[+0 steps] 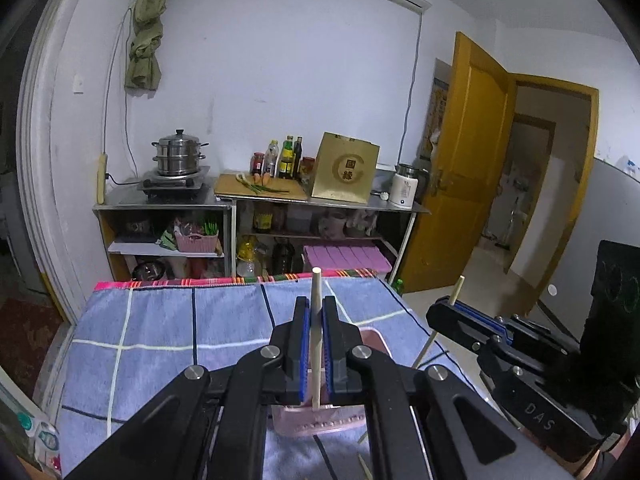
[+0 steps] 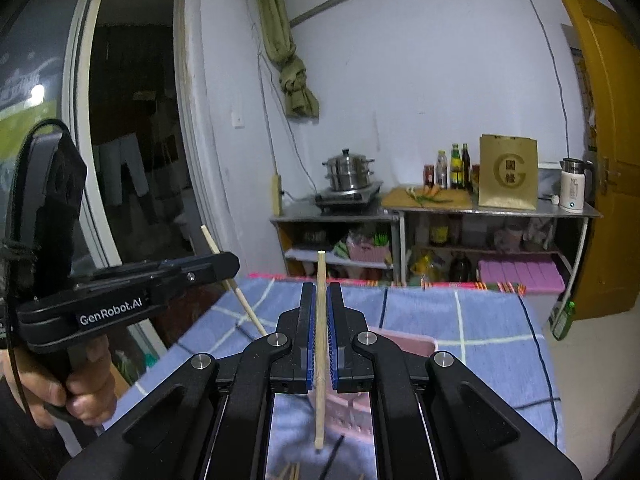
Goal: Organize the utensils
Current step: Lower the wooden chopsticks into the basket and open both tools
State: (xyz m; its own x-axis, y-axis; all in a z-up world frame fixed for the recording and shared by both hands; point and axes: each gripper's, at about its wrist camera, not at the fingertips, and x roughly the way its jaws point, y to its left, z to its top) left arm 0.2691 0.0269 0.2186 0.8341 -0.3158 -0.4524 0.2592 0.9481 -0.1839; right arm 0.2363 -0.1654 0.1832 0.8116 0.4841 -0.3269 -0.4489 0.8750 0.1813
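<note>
My left gripper (image 1: 316, 308) is shut on a pale wooden chopstick (image 1: 316, 288) and holds it upright above a pink plastic basket (image 1: 316, 420) on the blue checked cloth (image 1: 160, 320). My right gripper (image 2: 319, 292) is shut on a second wooden chopstick (image 2: 320, 360), also near upright, over the same pink basket (image 2: 412, 342). The right gripper shows at the right of the left wrist view (image 1: 440, 308), and the left gripper shows at the left of the right wrist view (image 2: 228, 264), each with its chopstick. More chopstick ends (image 2: 290, 472) lie on the cloth below.
Behind the clothed table stand metal shelves (image 1: 260, 204) with a steamer pot (image 1: 178, 154), bottles (image 1: 286, 158), a cutting board, a gold paper bag (image 1: 346, 168) and a white kettle (image 1: 404, 186). A yellow door (image 1: 460, 160) stands open at the right.
</note>
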